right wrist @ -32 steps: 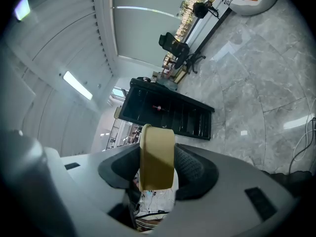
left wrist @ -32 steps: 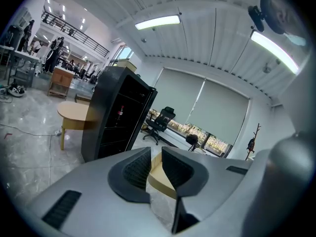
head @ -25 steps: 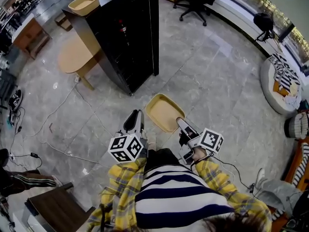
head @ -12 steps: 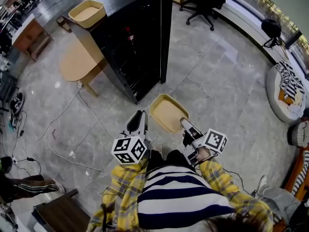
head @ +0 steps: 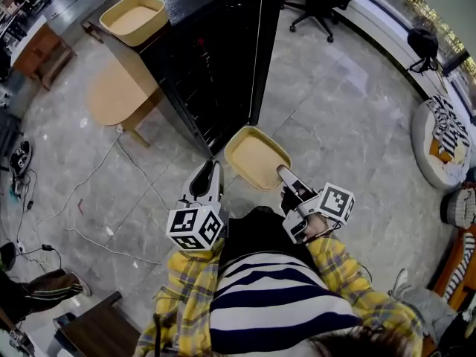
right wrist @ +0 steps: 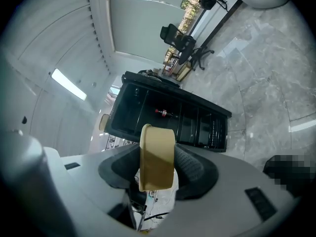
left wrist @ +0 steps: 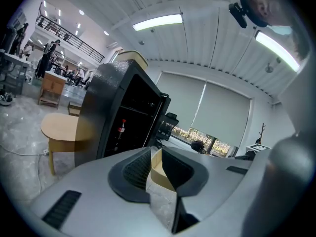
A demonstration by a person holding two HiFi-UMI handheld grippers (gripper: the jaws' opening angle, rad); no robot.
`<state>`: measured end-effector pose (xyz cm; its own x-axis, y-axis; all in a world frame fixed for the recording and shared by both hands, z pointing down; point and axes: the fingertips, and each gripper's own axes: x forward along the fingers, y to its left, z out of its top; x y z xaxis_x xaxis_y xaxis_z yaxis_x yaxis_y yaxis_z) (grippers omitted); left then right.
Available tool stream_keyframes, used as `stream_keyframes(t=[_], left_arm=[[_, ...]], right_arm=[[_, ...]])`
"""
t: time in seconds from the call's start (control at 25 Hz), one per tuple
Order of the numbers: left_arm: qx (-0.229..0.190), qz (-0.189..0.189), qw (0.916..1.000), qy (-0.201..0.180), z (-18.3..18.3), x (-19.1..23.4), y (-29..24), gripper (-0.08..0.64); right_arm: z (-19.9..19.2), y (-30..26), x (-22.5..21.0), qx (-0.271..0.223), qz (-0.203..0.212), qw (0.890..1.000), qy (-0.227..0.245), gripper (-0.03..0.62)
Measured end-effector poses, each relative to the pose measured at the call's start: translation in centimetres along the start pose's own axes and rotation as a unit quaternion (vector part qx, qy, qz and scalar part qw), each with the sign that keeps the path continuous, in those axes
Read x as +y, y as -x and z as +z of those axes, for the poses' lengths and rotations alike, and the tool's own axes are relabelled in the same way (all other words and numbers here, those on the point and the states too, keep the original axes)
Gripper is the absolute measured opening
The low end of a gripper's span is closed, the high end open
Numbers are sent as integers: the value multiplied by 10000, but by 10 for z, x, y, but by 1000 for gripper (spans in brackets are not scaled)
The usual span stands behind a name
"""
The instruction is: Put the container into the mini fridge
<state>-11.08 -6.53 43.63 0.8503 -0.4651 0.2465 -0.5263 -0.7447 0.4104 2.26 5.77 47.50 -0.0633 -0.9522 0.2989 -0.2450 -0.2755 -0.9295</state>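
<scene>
A shallow tan container [head: 256, 158] hangs level in front of me, just short of the black mini fridge [head: 216, 65], whose door [head: 258, 50] stands open. My right gripper [head: 285, 173] is shut on the container's near right rim; in the right gripper view the tan wall [right wrist: 157, 157] sits pinched between the pads. My left gripper [head: 210, 171] is at the near left corner, and the left gripper view shows the tan rim [left wrist: 157, 169] wedged between its nearly closed pads. Inside the fridge [right wrist: 168, 117] the dark shelves hold a red-capped bottle [right wrist: 163, 113].
A second tan container [head: 134, 17] sits on top of the fridge. A round wooden table [head: 111, 91] stands at its left. Cables [head: 89, 199] trail over the marble floor. An office chair [head: 316, 2] is behind the fridge, and a striped cushion [head: 442, 136] lies far right.
Both grippers have carried the container forward. The fridge, with its open door, is now much closer to the container's far edge.
</scene>
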Motion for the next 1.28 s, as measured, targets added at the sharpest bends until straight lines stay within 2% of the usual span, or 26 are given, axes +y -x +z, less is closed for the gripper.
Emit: stream_keyframes(t=[0.32,0.56,0.72,1.0,1.28], left_arm=[[-199,285,9994,21,32,9,-29,78],[-408,701,9967,-13,49,13,-61,78],[-580,962,9937,35,62,7,-81,78],[-884,1498,9847,-119,88,6,-97,78],[-1219,1996,9722,-128,106,15,-100,78]], right_arm=[[40,-39,31,266,119,9995,103,218],[82,-69,43,708,296,9969,184,218],[110,-88,56,1032,516,9933,75,218],[145,-130,86,1552,803,9844,192,218],[157,-173,120,1908,1238,9734,265,218]])
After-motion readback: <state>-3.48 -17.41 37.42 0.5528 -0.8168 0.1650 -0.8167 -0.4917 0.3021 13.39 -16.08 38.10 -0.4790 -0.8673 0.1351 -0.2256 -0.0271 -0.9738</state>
